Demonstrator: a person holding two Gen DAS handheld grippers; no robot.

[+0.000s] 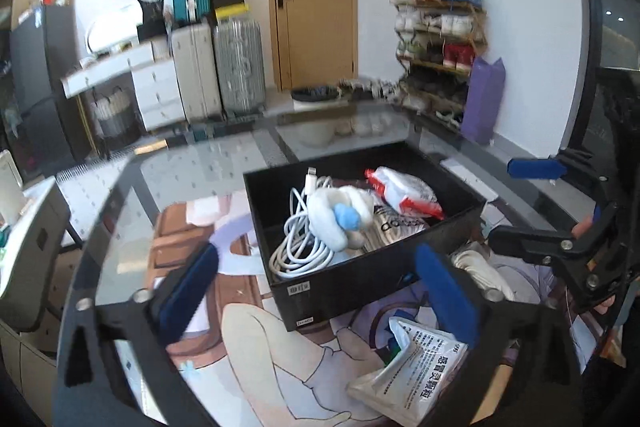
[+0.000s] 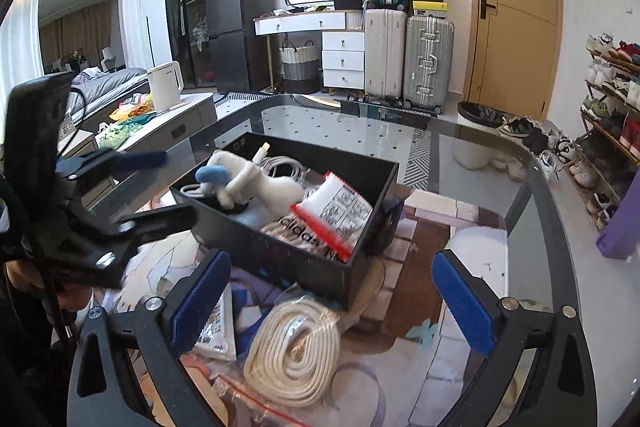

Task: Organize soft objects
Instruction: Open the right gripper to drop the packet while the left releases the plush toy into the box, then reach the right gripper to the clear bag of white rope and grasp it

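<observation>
A black open box stands on a printed mat on a glass table. Inside lie a white plush toy with blue parts, a coiled white cable, a red-and-white packet and a printed bag. My left gripper is open and empty in front of the box. My right gripper is open and empty above a bagged coil of cream rope. A white medicine pouch lies under the left gripper's right finger.
The glass table's rounded edge curves behind the box. Suitcases, a wooden door, a shoe rack, a bin and a white dresser stand beyond. A kettle sits on a side counter at left.
</observation>
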